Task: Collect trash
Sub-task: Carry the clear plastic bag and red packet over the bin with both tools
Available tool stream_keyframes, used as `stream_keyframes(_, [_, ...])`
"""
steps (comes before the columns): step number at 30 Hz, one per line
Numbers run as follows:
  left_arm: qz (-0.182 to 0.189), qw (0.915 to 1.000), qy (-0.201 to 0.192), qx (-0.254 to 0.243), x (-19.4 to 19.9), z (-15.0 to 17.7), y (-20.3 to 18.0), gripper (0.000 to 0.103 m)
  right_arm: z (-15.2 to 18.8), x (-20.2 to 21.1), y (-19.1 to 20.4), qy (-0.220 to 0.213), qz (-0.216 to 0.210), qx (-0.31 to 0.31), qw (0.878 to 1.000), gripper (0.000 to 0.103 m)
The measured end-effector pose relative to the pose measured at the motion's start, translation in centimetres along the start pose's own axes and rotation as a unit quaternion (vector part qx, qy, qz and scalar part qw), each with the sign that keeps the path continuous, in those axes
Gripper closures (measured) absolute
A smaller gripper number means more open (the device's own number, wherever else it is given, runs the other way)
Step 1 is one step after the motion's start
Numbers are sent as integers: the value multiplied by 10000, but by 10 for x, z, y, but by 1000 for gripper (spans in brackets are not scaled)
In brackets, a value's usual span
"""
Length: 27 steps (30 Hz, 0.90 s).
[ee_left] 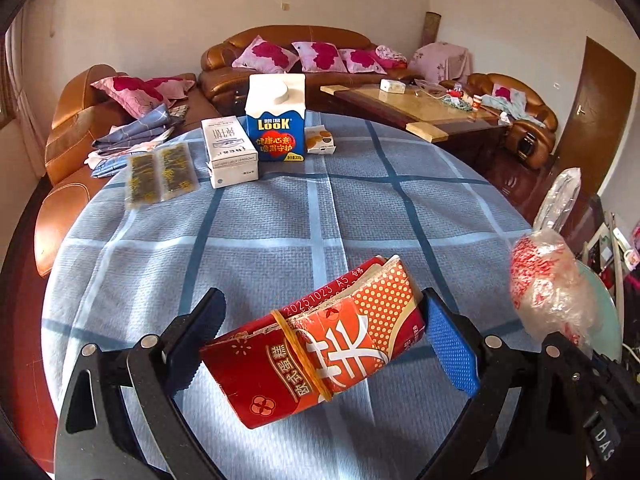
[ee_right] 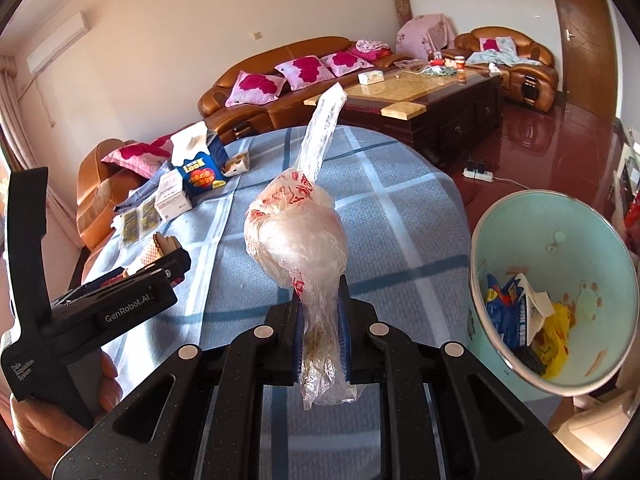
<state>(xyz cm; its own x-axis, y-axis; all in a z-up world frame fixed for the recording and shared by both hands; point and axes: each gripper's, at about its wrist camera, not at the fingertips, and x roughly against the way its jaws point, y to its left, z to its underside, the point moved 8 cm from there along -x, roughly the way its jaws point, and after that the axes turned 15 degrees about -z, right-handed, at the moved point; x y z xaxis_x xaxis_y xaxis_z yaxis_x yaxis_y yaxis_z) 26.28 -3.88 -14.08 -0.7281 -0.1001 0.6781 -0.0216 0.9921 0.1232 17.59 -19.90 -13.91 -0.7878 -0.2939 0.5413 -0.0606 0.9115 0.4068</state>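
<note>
Checked blue cloth covers the bench, above whose near edge the left tongs clamp a stiff, light folded red carton across its ends while the right tongs pinch shut on a soft, slippery plastic bag at its twisted neck, beside the bin.

flattened red carton, rubber-banded, held tilted above the desk. knotted clear plastic bag pinched upright. teal bin beside the desk, part-filled.
</note>
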Motion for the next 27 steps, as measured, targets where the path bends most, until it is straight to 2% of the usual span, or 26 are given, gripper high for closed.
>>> stream_keyframes(13, [-199,9994,-244,107,45,15,21,9,12,45,20,-156,-88,365,9992,88])
stream_keyframes(23, [-221,9986,-476,21,77,16,11,9,14,68,27,-166,-280,602,9977,88])
stream_keyframes(27, [-208,9983,-549,-44,87,17,3,9,10,82,17,-252,-173,659,9974,88])
